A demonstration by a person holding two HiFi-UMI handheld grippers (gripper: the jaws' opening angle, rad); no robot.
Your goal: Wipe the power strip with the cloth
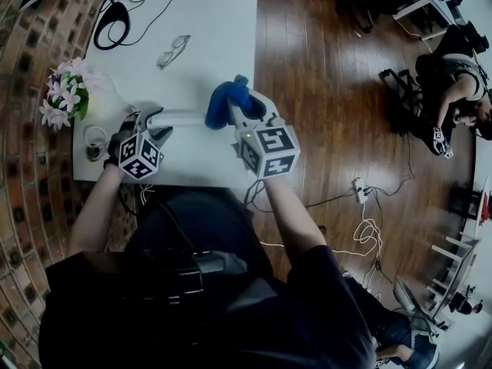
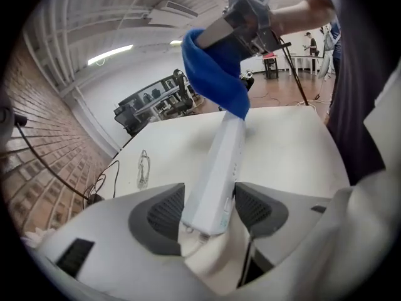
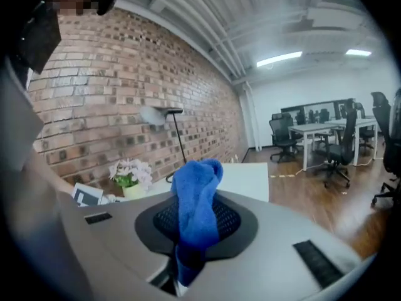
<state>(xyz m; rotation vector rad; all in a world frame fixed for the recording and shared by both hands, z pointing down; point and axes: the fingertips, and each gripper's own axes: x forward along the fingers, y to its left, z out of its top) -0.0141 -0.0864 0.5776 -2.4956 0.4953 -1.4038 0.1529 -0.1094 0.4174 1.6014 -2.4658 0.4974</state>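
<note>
Power strip (image 2: pixel 219 162) pinched in left tongs (image 2: pixel 210 212); right tongs (image 3: pixel 197 224) pinch cloth (image 3: pixel 197 190) at far end.

The cloth (image 1: pixel 225 102) was blue; the power strip (image 1: pixel 184 118) and the table (image 1: pixel 219 29) were white. Black-and-white square markers patterned the cubes of the left gripper (image 1: pixel 157 123) and the right gripper (image 1: pixel 233 116). At left of frame, the flowers (image 1: pixel 63 91) were pink and white against a red-brown brick wall (image 1: pixel 23 160). The plank floor (image 1: pixel 323 75) was glossy brown.

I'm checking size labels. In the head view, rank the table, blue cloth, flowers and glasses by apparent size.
Largest: table.
Then flowers and blue cloth, about alike; the cloth is held up nearer the camera, so no ranking.
Smallest: glasses.
</note>
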